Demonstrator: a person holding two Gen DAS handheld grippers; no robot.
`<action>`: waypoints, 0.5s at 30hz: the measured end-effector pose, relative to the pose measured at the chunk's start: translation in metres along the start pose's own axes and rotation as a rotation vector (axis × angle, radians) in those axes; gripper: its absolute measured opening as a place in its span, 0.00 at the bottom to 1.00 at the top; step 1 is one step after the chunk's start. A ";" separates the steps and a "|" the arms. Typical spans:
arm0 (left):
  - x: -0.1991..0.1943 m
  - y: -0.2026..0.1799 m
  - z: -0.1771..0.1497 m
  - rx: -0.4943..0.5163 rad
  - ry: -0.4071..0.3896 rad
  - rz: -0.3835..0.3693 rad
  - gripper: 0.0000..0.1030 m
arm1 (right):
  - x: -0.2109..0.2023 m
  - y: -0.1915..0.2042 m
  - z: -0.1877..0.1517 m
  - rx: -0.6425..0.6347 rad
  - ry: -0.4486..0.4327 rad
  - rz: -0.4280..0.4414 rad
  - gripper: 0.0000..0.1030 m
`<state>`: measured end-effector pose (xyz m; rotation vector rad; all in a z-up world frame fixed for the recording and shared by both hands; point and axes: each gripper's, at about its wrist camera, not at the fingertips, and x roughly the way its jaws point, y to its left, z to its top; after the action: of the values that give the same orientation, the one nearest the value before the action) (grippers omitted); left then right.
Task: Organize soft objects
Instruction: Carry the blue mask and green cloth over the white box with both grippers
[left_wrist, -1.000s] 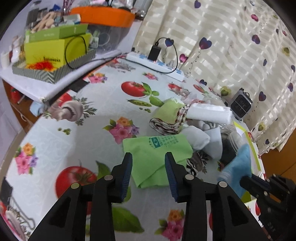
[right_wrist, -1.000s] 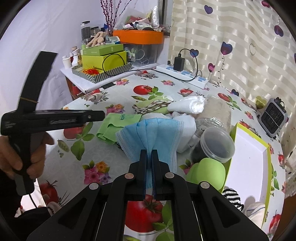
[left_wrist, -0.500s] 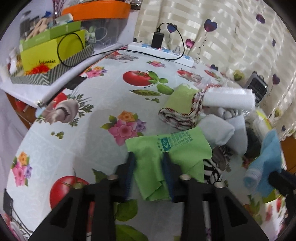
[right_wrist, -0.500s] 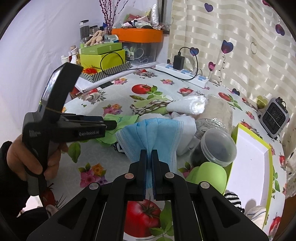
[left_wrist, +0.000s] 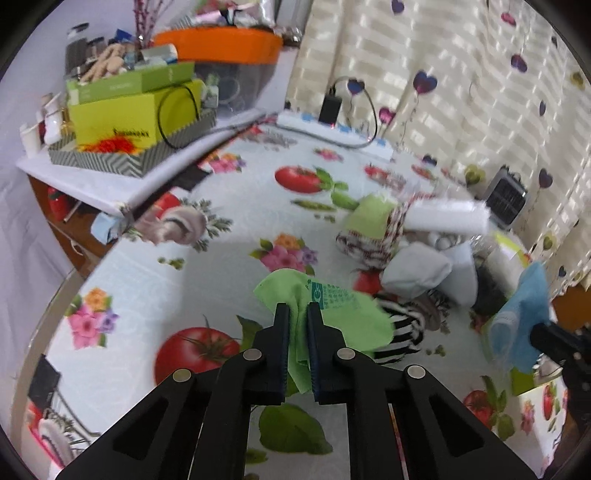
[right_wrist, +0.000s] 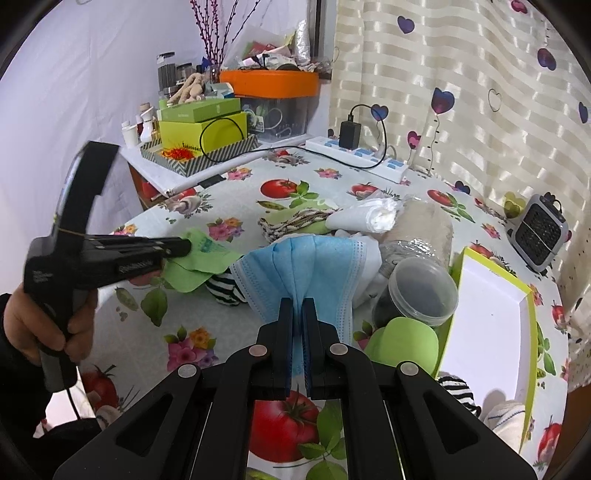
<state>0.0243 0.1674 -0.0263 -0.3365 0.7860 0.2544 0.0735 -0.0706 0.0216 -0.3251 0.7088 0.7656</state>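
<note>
While our left gripper (left_wrist: 295, 314) has its fingers clamped on the green cloth (left_wrist: 343, 314), right gripper (right_wrist: 298, 308) fingers pinch the blue mask (right_wrist: 310, 262). Both hang above the desk (left_wrist: 147, 266).

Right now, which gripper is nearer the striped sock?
Left. The left gripper, shut on the green cloth, sits just beside the striped sock, which the cloth overlaps. The right gripper holds the blue mask farther off.

Soft, even daylight; strong fisheye bending with dark corners; left view slightly motion-blurred.
</note>
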 end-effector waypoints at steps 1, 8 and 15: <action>-0.006 0.001 0.001 -0.005 -0.011 -0.005 0.09 | -0.002 0.000 0.000 0.002 -0.005 0.000 0.04; -0.042 -0.015 0.005 0.017 -0.068 -0.048 0.09 | -0.024 -0.001 -0.004 0.022 -0.050 -0.007 0.04; -0.062 -0.046 0.005 0.074 -0.087 -0.111 0.09 | -0.045 -0.010 -0.010 0.055 -0.088 -0.027 0.04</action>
<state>0.0011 0.1207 0.0308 -0.2961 0.6872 0.1347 0.0533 -0.1058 0.0458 -0.2489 0.6401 0.7290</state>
